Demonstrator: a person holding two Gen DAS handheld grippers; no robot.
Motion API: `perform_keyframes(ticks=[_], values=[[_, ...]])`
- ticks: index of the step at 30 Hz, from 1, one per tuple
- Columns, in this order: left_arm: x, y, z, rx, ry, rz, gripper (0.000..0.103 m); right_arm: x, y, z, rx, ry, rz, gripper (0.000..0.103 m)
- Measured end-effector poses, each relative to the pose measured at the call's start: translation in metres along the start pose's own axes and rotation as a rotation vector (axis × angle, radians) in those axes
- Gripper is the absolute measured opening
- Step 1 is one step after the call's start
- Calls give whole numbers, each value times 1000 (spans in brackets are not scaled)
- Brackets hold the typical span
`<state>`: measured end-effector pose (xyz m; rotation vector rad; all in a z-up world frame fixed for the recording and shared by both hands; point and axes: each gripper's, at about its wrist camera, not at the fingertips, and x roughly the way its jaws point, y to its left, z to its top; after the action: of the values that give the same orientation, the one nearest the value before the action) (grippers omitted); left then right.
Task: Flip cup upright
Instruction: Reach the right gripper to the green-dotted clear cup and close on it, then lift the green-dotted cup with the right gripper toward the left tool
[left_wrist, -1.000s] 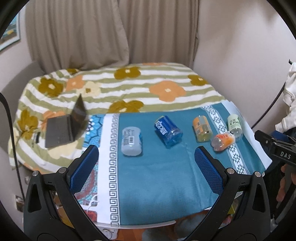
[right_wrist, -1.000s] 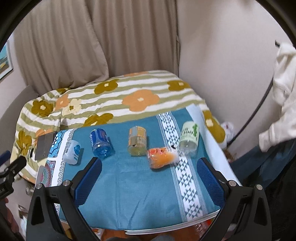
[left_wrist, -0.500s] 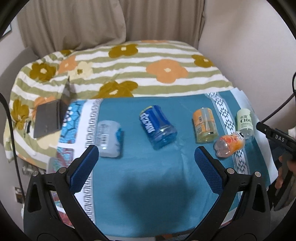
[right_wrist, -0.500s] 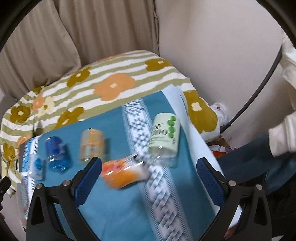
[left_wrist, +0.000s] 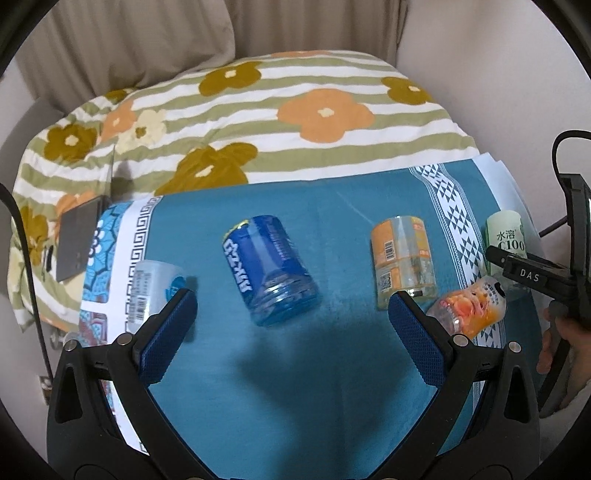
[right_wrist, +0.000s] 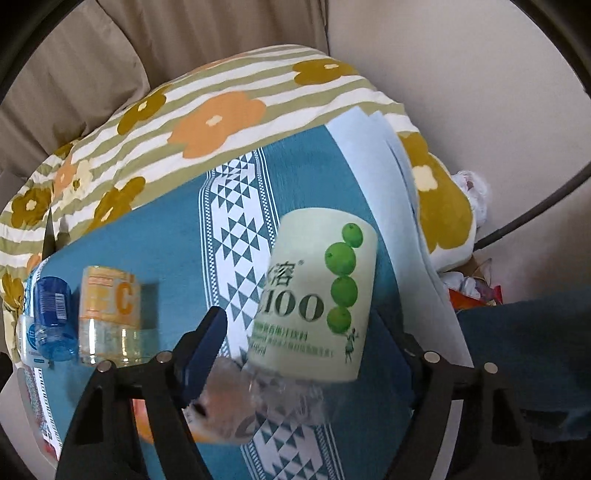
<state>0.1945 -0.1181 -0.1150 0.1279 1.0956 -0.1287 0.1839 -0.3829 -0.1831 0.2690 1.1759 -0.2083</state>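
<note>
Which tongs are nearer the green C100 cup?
Right. The right tongs straddle the green C100 cup, open. The left tongs hover open by the blue cup, well away.

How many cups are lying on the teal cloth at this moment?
5, all on their sides, left to right: white cup, blue cup, orange cup, orange-print clear cup, green cup between the right gripper's fingers.

5 cups are lying on their sides: the pale green cup (right_wrist: 314, 306) is sitting between the right jaws, the orange-print cup (right_wrist: 221, 413) touching it; the blue cup (left_wrist: 271, 271) is lying ahead of the left jaws, flanked by the clear white cup (left_wrist: 153, 291) and yellow-orange cup (left_wrist: 402, 266).
</note>
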Motion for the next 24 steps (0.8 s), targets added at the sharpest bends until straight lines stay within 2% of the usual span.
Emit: perform_keyframes(ticks=[3,6,15,24], values=[[5,-5,1,-9,9,7,103,7,-1,2,-8,11,11,72],[9,-7,0,-22,16,10,103,13,-1,3,-25,19,22,61],[6,-6,-1,-56,16,11,103,8,7,9,-91,5,24,60],[-24,18,-7,-83,-40,-5,103,-44,21,22,-176,-97,-27,60]])
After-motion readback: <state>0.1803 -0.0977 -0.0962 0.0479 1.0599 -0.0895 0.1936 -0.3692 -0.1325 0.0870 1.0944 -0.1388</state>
